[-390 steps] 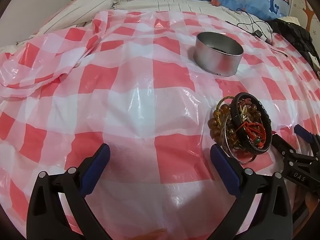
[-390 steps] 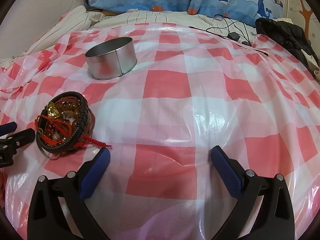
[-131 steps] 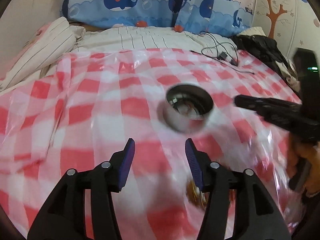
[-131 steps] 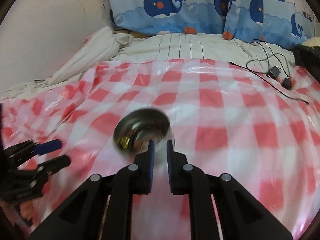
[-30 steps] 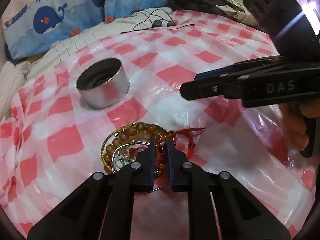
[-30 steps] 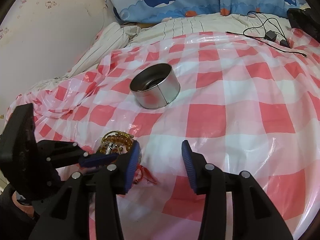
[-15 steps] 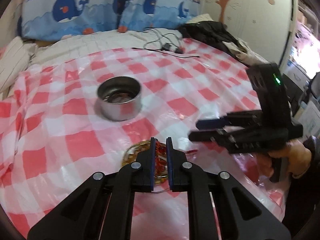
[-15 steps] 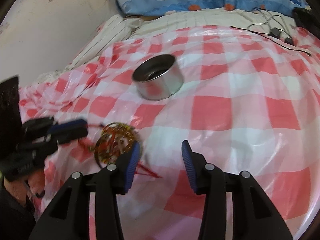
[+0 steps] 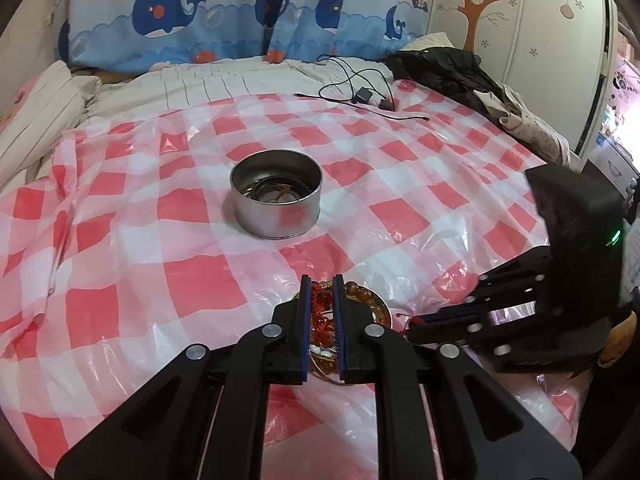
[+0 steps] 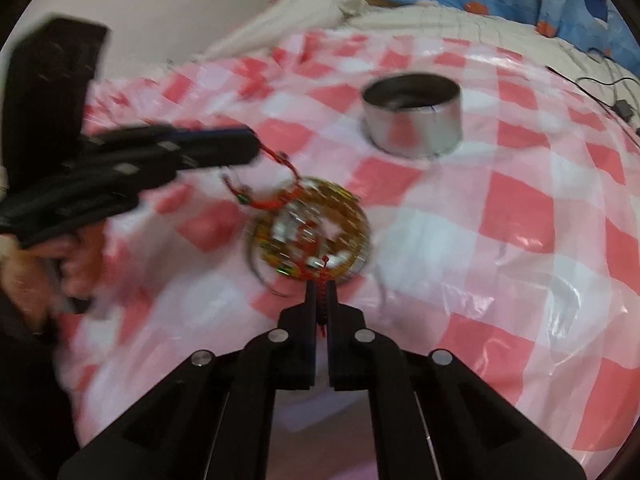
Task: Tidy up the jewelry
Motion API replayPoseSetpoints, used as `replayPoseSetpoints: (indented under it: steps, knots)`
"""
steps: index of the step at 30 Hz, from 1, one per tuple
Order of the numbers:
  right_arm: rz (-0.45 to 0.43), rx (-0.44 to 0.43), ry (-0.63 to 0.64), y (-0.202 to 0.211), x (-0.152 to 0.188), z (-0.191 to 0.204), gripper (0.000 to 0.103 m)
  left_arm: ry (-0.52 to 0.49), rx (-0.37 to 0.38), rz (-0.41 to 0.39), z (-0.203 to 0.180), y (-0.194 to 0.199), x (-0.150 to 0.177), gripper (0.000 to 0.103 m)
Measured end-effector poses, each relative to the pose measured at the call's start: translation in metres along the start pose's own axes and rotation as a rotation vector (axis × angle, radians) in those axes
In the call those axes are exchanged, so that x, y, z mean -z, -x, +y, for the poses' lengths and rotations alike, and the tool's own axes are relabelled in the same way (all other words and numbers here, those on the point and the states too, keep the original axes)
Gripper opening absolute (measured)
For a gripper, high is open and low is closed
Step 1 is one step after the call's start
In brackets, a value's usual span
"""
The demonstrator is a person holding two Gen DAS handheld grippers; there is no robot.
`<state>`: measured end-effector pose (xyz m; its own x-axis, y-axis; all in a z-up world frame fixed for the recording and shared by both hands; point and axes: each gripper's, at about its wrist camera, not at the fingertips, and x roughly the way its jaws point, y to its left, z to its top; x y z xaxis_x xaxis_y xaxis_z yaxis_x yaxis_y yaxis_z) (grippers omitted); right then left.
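With both the left gripper (image 10: 256,148) and the right gripper (image 10: 321,300) pinching ends of the red braided cord bracelet (image 10: 280,196) tangled in the amber bead pile (image 10: 316,232) on the bed's checked plastic sheet (image 9: 160,280), they should pull apart gently before carrying it to the round metal tin (image 9: 276,204)

Brushed metal tin (image 9: 276,208) on glossy, crinkled plastic checkered sheet (image 9: 120,264)

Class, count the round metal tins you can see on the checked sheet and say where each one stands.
1. The metal tin stands on the checked sheet, beyond the jewelry pile, with some jewelry already inside. None seems hidden.
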<state>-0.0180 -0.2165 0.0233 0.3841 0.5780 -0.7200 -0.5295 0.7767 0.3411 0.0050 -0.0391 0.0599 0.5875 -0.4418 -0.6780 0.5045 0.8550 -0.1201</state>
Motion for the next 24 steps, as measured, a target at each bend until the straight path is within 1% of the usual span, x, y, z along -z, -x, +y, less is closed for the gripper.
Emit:
replayPoseSetpoints:
  steps: [2, 3, 6, 8, 9, 11, 14, 16, 20, 24]
  knots:
    - [-0.053, -0.057, -0.031, 0.010, -0.005, -0.004, 0.005, 0.002, -0.001, -0.002, 0.001, 0.001, 0.000, 0.009]
    - [-0.093, -0.095, -0.055, 0.018, -0.007, -0.007, 0.005, 0.002, 0.000, -0.002, 0.001, 0.001, 0.000, 0.009]
    - [-0.190, -0.172, -0.105, 0.035, -0.012, -0.015, 0.005, -0.001, -0.001, -0.001, 0.001, 0.001, 0.000, 0.009]
    - [-0.244, -0.200, -0.136, 0.045, -0.015, -0.019, 0.005, 0.001, -0.001, 0.001, 0.002, 0.001, 0.000, 0.009]
    - [-0.263, -0.192, -0.152, 0.048, -0.016, -0.023, 0.005, 0.001, 0.001, -0.001, 0.001, 0.001, 0.000, 0.009]
    - [-0.270, -0.178, -0.178, 0.050, -0.018, -0.029, 0.005, -0.002, 0.001, 0.000, 0.001, 0.001, 0.000, 0.009]
    - [-0.236, -0.127, -0.192, 0.041, -0.019, -0.032, 0.005, -0.008, -0.005, 0.006, 0.000, -0.001, 0.001, 0.009]
    - [-0.207, -0.077, -0.174, 0.035, -0.018, -0.030, 0.005, -0.022, -0.020, 0.014, -0.002, -0.003, 0.002, 0.009]
    - [-0.179, -0.045, -0.139, 0.028, -0.013, -0.025, 0.005, -0.041, -0.045, 0.026, -0.006, -0.006, 0.003, 0.009]
    - [-0.170, -0.037, -0.124, 0.025, -0.012, -0.022, 0.005, -0.049, -0.055, 0.024, -0.008, -0.007, 0.003, 0.009]
